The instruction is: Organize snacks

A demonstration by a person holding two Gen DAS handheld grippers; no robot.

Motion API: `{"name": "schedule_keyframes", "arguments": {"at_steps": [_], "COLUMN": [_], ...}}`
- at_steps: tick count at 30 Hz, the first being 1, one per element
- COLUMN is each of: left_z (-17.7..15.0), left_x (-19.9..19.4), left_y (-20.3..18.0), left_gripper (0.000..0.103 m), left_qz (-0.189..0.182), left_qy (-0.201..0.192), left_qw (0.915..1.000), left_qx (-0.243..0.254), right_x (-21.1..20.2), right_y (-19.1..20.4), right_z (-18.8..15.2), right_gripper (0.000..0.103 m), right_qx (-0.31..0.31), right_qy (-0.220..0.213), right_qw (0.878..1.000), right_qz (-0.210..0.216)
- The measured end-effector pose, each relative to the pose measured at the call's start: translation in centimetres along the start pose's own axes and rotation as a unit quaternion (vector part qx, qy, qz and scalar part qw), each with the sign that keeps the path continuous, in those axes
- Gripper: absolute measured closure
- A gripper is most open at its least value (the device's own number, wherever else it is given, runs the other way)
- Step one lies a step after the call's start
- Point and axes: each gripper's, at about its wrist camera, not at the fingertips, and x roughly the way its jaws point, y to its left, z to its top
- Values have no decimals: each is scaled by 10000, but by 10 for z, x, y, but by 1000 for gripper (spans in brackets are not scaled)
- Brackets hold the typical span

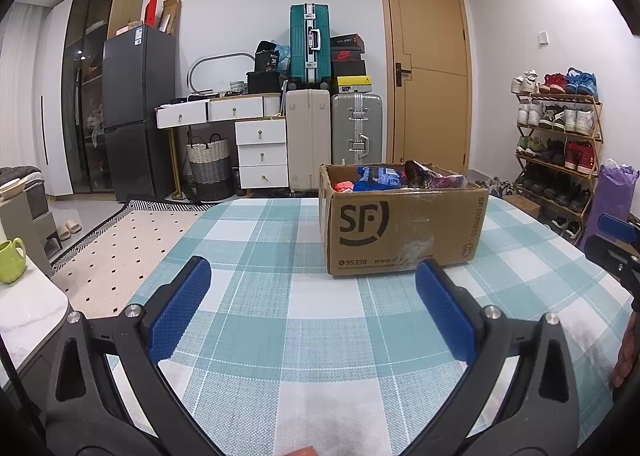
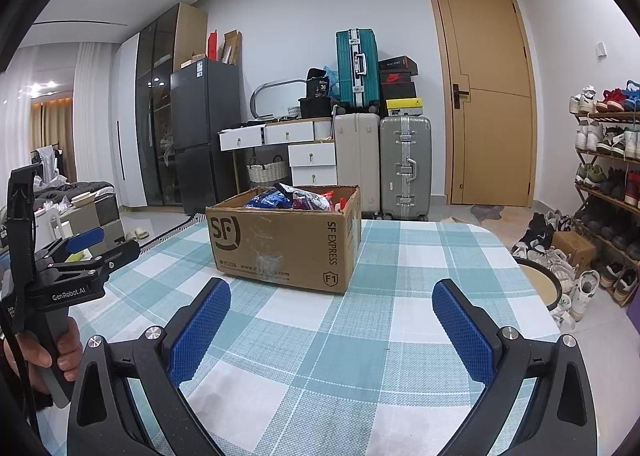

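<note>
A brown SF Express cardboard box stands on the teal and white checked tablecloth. It holds several snack packets, blue, red and purple. My left gripper is open and empty, low over the cloth, short of the box. In the right wrist view the same box with its snack packets stands ahead and left of centre. My right gripper is open and empty, just short of the box. The left gripper shows at the left edge, held by a hand.
The table edge drops off to a patterned rug on the left. A green mug sits on a marble counter at far left. A shoe rack and loose shoes stand right. Suitcases, drawers and a fridge line the back wall.
</note>
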Motion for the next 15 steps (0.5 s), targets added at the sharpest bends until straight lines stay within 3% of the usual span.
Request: {"name": "schedule_keyframes", "arguments": {"at_steps": [15], "left_z": [1], "left_x": [-2], "left_y": [1], "left_gripper": [1], "left_qz": [-112], "left_qy": [-19], "left_qw": [9999], "left_qx": [8], "right_x": [0], "right_y": [0], "right_z": [0], "right_gripper": [0], "right_qx": [12], "right_qy": [8], "right_qw": [10000], "right_qz": [-3]}}
